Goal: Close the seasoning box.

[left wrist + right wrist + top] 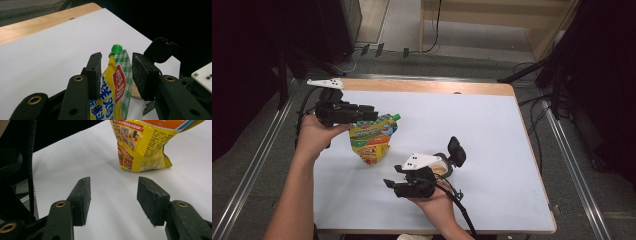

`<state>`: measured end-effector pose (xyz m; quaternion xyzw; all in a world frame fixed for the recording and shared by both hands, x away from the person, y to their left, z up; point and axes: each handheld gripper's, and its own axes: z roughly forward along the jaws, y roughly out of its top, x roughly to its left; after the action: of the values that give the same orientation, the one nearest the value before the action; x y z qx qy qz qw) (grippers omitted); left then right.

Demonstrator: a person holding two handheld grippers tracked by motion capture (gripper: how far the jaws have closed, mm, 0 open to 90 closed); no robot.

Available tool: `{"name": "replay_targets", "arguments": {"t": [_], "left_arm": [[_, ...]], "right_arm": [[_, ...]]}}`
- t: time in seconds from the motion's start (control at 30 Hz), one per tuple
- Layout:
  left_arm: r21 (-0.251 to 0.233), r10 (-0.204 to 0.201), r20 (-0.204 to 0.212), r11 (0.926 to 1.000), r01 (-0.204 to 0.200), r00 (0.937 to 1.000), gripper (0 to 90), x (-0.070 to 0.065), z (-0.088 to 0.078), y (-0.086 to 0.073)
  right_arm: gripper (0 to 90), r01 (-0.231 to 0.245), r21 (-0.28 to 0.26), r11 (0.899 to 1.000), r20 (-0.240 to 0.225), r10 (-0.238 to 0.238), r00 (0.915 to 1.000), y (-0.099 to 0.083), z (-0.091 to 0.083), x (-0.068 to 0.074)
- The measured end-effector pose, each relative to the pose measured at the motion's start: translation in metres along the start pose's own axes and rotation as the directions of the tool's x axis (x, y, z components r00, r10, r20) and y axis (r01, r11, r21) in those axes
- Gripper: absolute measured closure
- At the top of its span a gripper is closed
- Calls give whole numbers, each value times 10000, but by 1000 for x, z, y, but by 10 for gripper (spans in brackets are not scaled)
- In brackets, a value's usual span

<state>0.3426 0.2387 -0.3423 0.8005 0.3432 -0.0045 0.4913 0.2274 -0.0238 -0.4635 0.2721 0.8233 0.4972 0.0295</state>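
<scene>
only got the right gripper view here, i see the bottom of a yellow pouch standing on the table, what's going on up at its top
Observer: The left gripper straddles the yellow pouch just below its top.
Operator: is it clamped
Observer: No, the jaws stand open; one pad is clear of the pouch.
Operator: cap on or off
Observer: A green cap sits on the spout.

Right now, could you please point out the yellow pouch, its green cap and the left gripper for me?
yellow pouch (371, 142), high view, on its printed front.
green cap (116, 48), left gripper view, on the ribbed side of the cap.
left gripper (116, 75), left gripper view, midway between its fingertips.
</scene>
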Motion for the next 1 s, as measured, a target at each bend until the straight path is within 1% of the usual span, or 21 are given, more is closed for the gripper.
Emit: {"name": "replay_targets", "arguments": {"t": [0.2, 0.37, 0.43, 0.53, 0.6, 0.67, 0.73, 0.83, 0.9, 0.93, 1.0], "left_arm": [[-110, -107, -21, 9999, 107, 9999, 605, -1, -4, 2], [-190, -179, -152, 9997, 176, 9997, 595, 1, -11, 2], [-263, -273, -207, 9993, 267, 9994, 580, 4, -14, 1], [-334, -383, -553, 9988, 365, 9977, 550, 12, -18, -4], [-443, -616, -592, 9973, 590, 9963, 536, 18, -20, -8], [-459, -751, -722, 9964, 719, 9946, 521, 23, -20, -11], [-416, -757, -858, 9965, 723, 9934, 512, 26, -20, -14], [-116, -635, -1173, 9980, 625, 9911, 509, 32, -17, -19], [-45, -864, -1140, 9962, 864, 9897, 506, 36, -14, -22], [-33, -969, -1019, 9953, 971, 9901, 503, 39, -13, -24], [140, -1026, -965, 9944, 1044, 9900, 490, 42, -11, -26]], "right_arm": [[459, -6, 43, 10000, -12, 6, 10000, 0, 0, 0], [460, -22, 75, 10000, -50, 22, 10000, -1, 0, 0], [469, -61, 65, 10000, -101, 62, 9999, -1, 0, 0], [471, -63, 103, 9999, -173, 65, 9998, -1, 0, 0], [472, -32, 135, 9999, -177, 34, 9998, -1, 0, 1], [472, -33, 156, 9999, -194, 36, 9998, -1, 1, 1], [472, -13, 183, 9998, -222, 17, 9998, -1, 1, 2], [473, -35, 205, 9998, -242, 40, 9997, -1, 1, 2], [473, -38, 216, 9998, -254, 44, 9997, -1, 1, 2], [473, -48, 225, 9997, -255, 54, 9997, -1, 1, 1], [474, -52, 232, 9997, -260, 58, 9996, -1, 1, 1]]}}
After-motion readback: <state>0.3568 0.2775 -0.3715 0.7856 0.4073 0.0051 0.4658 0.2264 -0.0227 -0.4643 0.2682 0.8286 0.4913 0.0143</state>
